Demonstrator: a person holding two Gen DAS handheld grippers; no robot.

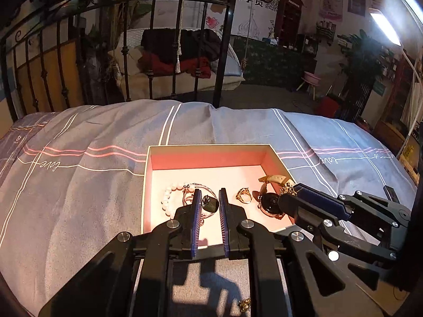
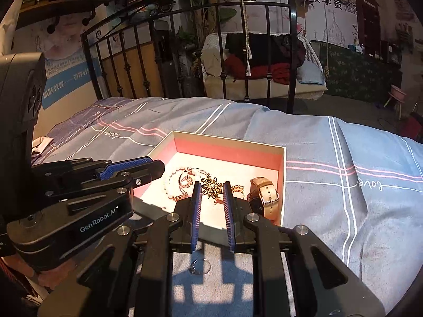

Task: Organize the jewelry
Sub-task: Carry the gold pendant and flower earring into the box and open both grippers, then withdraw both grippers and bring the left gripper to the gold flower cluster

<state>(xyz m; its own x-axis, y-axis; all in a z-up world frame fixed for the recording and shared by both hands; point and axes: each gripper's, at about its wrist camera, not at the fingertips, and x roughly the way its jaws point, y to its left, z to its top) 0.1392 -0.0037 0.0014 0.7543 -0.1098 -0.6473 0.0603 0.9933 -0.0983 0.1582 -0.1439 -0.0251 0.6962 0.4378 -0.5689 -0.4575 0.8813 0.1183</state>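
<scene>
Left gripper (image 1: pixel 210 204): jaws narrow, nothing pressed between the pads.
Right gripper (image 2: pixel 212 196): jaws narrow, nothing clamped.
Gold ring on the cover (image 1: pixel 245 304): behind and below the left jaws, outside the box.
Thin wire hoop (image 2: pixel 200 266): on the cover below the right jaws, also outside.
Box (image 1: pixel 208 146): open, cream rim, red inner walls, just ahead of both jaw pairs; near edge under the fingertips.
Inside, counted: one white bead bracelet (image 1: pixel 169 198), one rose-gold bangle (image 2: pixel 185 182), one dark pendant (image 1: pixel 210 204) seen between the left pads, one gold ring (image 1: pixel 243 196), one gold filigree piece (image 2: pixel 211 186), one watch (image 1: pixel 269 198) by the right wall.
Open room: striped bed cover (image 1: pixel 79 185) bare left, right and beyond the box.
Far edge: black iron bed rail (image 1: pixel 224 39).
</scene>
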